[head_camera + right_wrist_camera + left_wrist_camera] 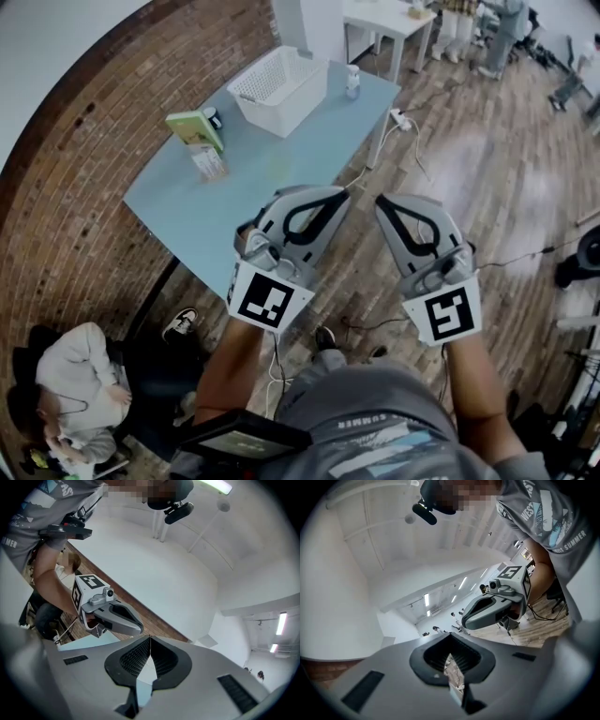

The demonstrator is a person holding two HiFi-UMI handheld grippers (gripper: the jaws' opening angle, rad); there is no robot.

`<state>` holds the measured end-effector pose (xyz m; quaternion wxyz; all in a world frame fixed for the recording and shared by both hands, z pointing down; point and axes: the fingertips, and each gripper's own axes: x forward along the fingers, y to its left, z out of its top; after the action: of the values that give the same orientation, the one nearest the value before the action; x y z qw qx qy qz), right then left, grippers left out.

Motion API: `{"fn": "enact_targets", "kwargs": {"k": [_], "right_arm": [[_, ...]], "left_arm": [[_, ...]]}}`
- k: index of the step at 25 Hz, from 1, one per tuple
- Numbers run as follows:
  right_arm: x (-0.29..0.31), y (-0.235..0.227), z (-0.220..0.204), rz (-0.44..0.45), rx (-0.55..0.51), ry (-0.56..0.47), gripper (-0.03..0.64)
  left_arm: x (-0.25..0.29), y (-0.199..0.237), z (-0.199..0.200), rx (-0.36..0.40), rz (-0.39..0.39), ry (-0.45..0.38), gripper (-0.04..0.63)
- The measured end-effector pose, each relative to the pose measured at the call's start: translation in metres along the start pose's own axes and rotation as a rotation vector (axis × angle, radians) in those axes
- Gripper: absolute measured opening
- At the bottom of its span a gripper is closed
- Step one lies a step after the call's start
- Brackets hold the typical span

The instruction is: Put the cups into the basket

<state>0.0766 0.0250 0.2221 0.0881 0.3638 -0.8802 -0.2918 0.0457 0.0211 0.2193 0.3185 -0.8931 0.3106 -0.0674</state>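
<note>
In the head view a white slatted basket (281, 89) stands at the far end of a light blue table (272, 169). A small pale cup-like object (352, 82) is at the basket's right, a dark-rimmed one (213, 116) at its left, and a clear one (211, 164) nearer me. My left gripper (330, 199) and right gripper (386, 206) are raised side by side short of the table's near edge, far from the cups. Both point up and away. The left gripper (450, 637) is shut on nothing, and so is the right gripper (150, 639).
A green box (195, 129) lies on the table beside the dark-rimmed object. A white table (389, 19) stands beyond. A power strip and cable (401, 117) lie on the wood floor. A person (75, 375) sits low by the brick wall at left.
</note>
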Motion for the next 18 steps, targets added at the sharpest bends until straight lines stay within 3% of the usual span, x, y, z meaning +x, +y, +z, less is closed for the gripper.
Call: {"fn": "enact_targets", "kwargs": {"k": [7,18], "right_arm": [[0.033,0.004,-0.005,0.016,-0.018,0.032,0.012],[0.067,-0.016,-0.031,0.050,0.005,0.015,0.012]], "left_arm": [[-0.003,0.027,-0.022,-0.031,0.002,-0.021,0.000],[0.020,0.051,-0.056,-0.032,0.024,0.020,0.000]]}}
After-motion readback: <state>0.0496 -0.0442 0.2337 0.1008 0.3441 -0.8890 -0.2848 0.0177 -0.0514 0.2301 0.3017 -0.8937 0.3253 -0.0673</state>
